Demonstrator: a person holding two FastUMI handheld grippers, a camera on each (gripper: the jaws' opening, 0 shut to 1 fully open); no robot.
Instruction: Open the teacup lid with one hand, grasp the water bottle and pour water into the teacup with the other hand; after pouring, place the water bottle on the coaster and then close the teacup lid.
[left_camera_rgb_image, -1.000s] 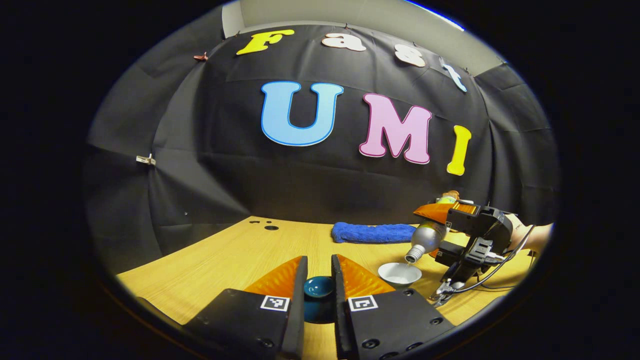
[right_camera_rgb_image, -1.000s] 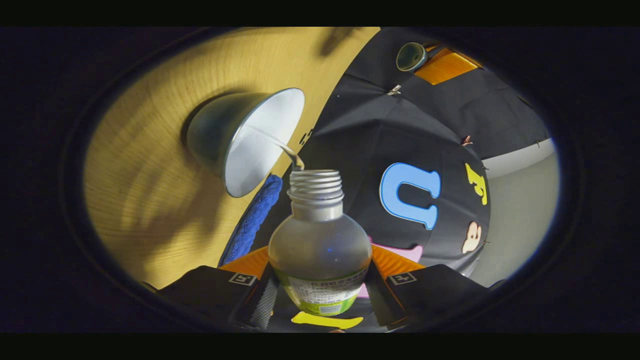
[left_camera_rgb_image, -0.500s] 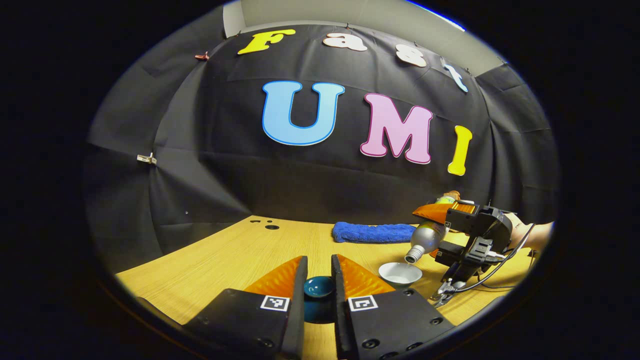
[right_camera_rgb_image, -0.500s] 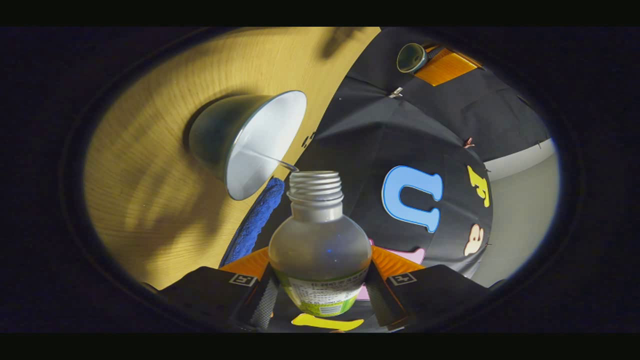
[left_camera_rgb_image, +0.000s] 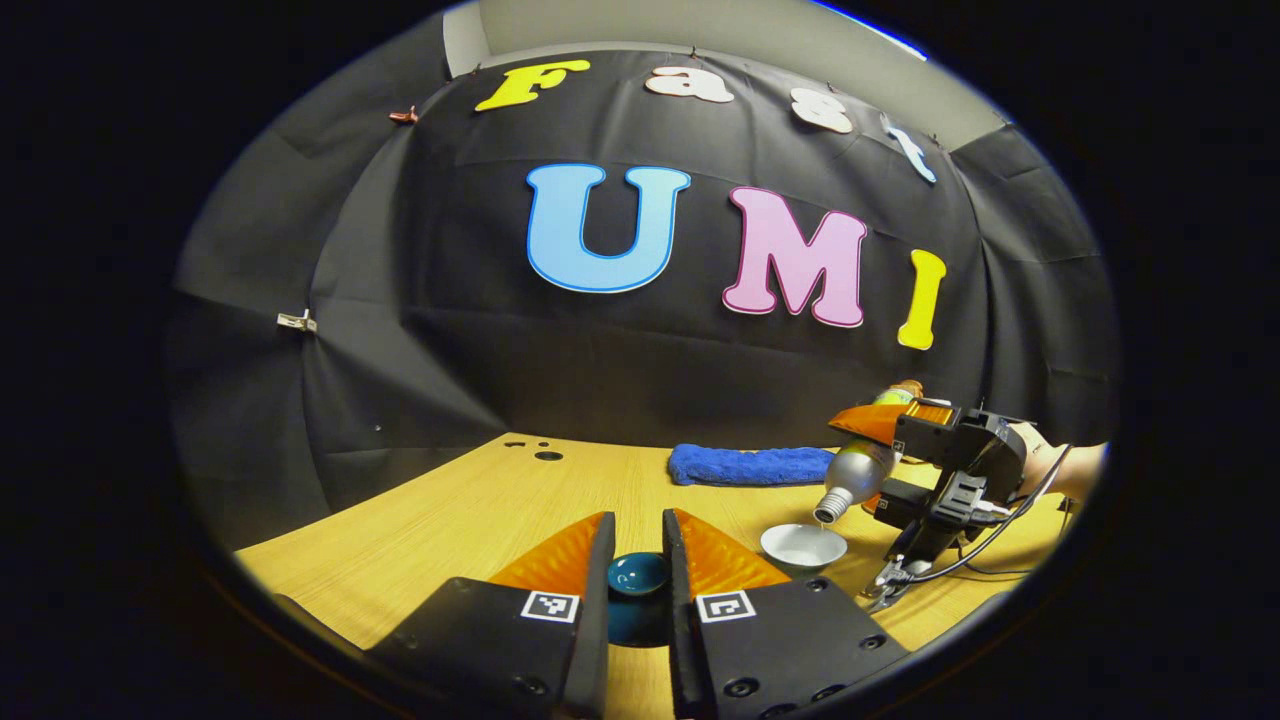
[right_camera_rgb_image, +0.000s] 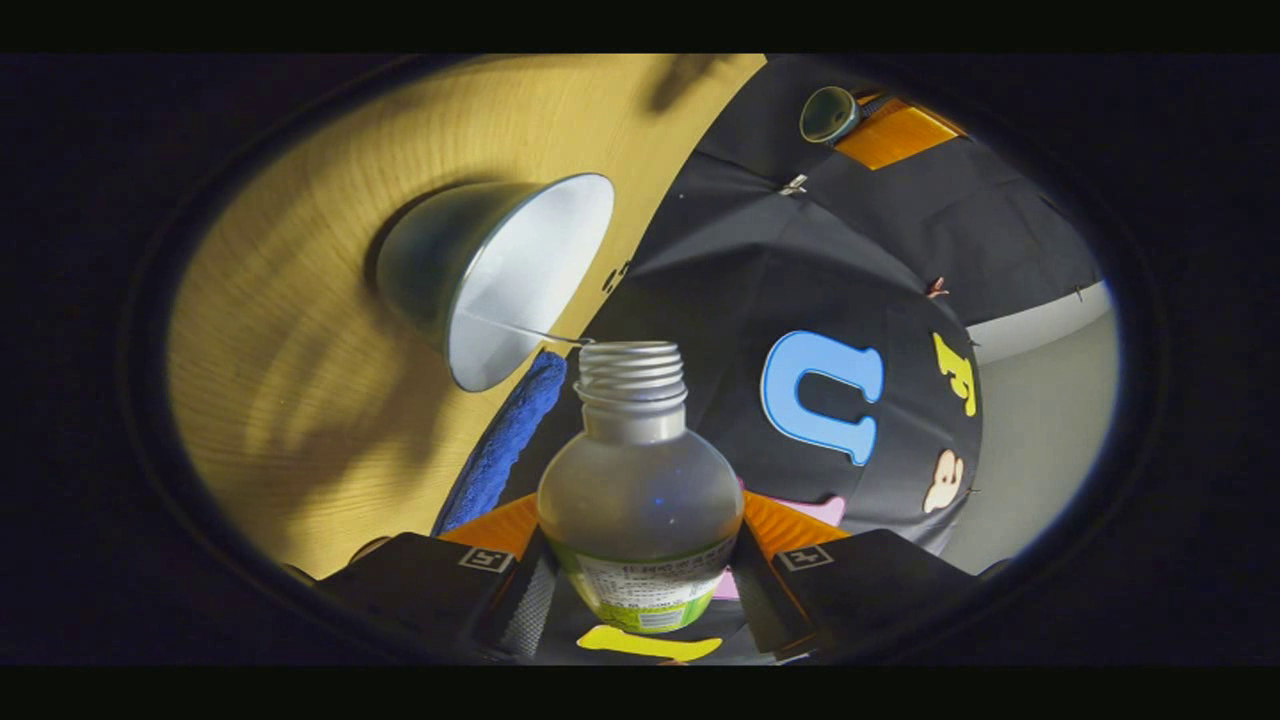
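**Thin stream, cup filling, lid held off to the side**

Over the pale wooden table (left_camera_rgb_image: 470, 510), my right gripper (right_camera_rgb_image: 640, 585) had both orange fingers (right_camera_rgb_image: 500, 525) pressed against the round body of the clear plastic water bottle (right_camera_rgb_image: 640, 500), tipped mouth-down towards the small grey teacup with a white inside (right_camera_rgb_image: 520, 280). From the left gripper view the bottle's threaded neck hung just above the cup's rim, and the cup stood on the table near a folded blue cloth (left_camera_rgb_image: 750, 465). My left gripper (left_camera_rgb_image: 638, 560) pinched the dark blue glazed teacup lid (left_camera_rgb_image: 637, 575) between its fingers, well apart from the cup and low over the table.

What worried me: the stream had gone very thin, and a thin stream tends to run back along the threads and drip outside the rim. Righting the bottle too sharply could flick water onto the wood. The bottle's rounded body also looked like a slippery thing to hold, so any easing of the squeeze while it was tilted could let it rotate or slide. I could not make out the coaster, so the set-down would need a look first.

Against half a second before, the stream was finer and the bottle mouth sat slightly farther from the cup; a second before, the pour had been plainly thicker. The lid's position had not changed.
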